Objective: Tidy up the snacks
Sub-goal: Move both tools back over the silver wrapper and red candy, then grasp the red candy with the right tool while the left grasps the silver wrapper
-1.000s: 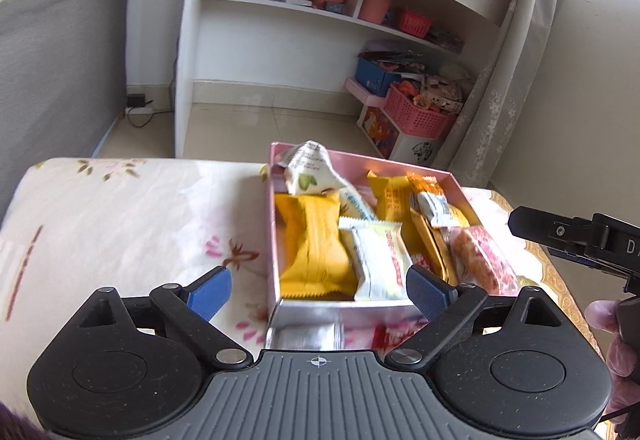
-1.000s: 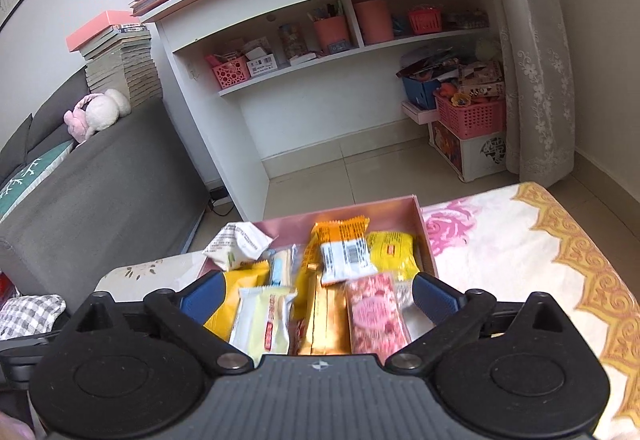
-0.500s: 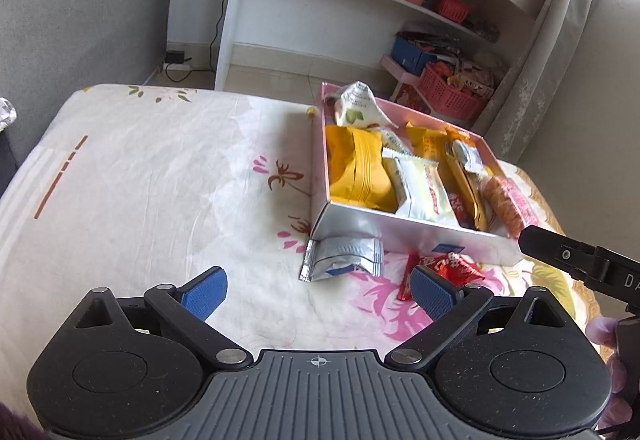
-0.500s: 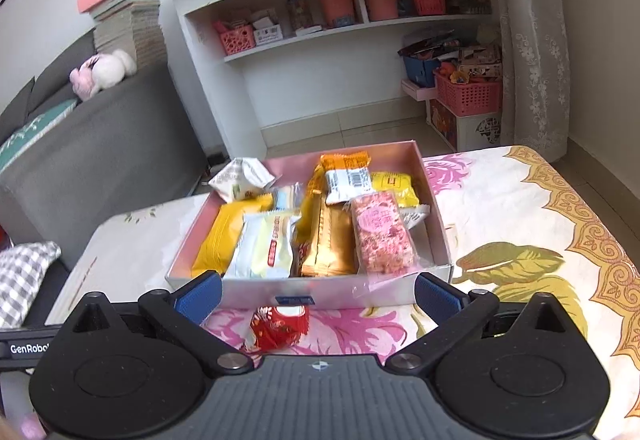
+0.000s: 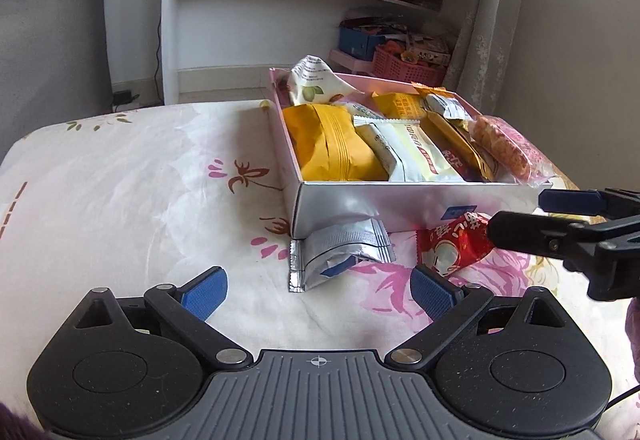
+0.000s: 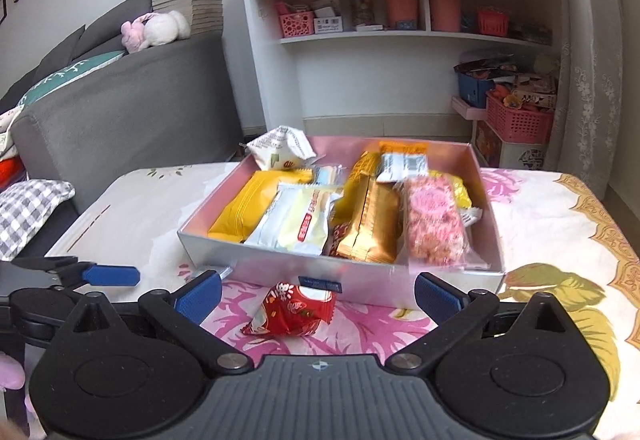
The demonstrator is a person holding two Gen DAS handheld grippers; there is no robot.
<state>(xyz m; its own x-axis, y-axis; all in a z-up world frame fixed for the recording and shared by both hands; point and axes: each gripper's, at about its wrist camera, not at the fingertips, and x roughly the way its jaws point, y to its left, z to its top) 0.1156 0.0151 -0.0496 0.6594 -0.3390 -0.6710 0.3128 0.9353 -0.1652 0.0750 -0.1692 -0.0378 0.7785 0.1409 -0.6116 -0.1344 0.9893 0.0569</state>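
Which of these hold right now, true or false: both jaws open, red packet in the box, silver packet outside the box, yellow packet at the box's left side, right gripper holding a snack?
1. Both grippers, left and right, have their jaws open. True.
2. The red packet lies inside the pink box. False: it lies on the floral cloth in front of the box.
3. The silver packet is outside the box, against its front wall. True.
4. The yellow packet sits at the box's left side. True.
5. The right gripper holds a snack. False: its jaws are empty.
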